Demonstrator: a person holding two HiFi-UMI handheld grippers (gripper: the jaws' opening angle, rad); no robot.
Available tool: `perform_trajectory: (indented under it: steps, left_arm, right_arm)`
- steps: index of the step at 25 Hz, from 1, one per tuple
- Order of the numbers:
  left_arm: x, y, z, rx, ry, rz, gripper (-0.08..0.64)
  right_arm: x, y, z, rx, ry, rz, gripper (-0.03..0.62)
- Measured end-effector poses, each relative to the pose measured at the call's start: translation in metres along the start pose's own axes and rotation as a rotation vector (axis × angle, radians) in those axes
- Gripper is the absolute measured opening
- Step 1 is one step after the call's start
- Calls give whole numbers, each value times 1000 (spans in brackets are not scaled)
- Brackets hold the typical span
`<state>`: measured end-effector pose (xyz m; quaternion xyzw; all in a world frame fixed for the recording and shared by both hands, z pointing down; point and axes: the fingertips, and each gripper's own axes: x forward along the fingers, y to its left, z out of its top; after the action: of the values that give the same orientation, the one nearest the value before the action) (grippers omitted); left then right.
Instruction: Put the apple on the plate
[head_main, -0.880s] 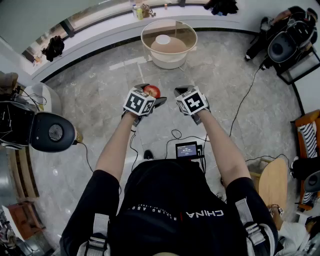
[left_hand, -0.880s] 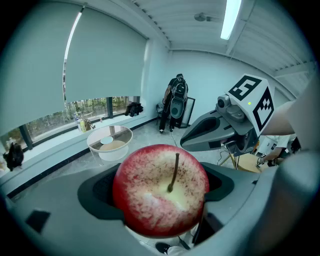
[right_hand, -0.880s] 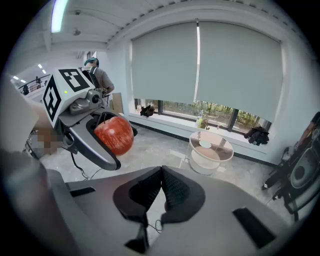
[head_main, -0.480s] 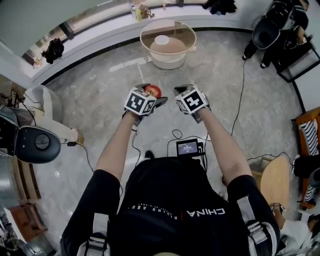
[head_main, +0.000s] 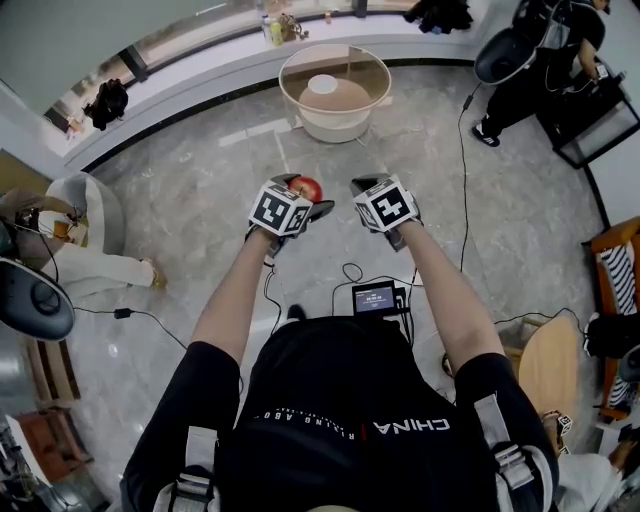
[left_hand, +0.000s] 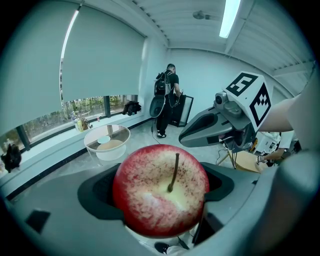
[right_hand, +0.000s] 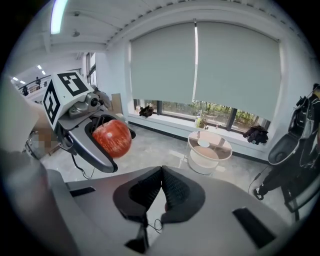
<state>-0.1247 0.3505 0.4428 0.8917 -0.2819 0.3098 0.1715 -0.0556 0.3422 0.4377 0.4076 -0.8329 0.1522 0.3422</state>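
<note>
A red apple (head_main: 307, 187) with its stalk towards the camera (left_hand: 161, 190) sits between the jaws of my left gripper (head_main: 303, 194), which is shut on it at chest height above the floor. In the right gripper view the apple (right_hand: 112, 138) hangs in the left gripper (right_hand: 102, 145) at the left. My right gripper (head_main: 363, 186) is beside it, apart from the apple, and its pads (right_hand: 161, 192) meet with nothing between them. The small white plate (head_main: 323, 84) lies on a round glass table (head_main: 283, 80) some way ahead (left_hand: 103, 140) (right_hand: 203, 144).
Cables (head_main: 470, 215) trail over the marble floor. A person with a backpack (left_hand: 169, 95) stands at the far right near dark equipment (head_main: 585, 120). A window ledge (head_main: 200, 75) with bottles curves behind the table. Another seated person (head_main: 60, 245) is at the left.
Both grippers keep their places, the apple still in the left one. At the left, the dark round chair has slid away towards the frame's edge; the person at the top right has shifted.
</note>
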Motion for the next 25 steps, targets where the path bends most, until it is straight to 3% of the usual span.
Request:
perform_trajectory:
  steps: [12,25]
  left_arm:
    - [21,-14,1,-7,16,7,440]
    - [88,-57,28,-30,44,27,440]
  right_arm:
    - [-8,-22,-22,32,-16,-14,28]
    - [-27,-91,-73,48,-8,37,28]
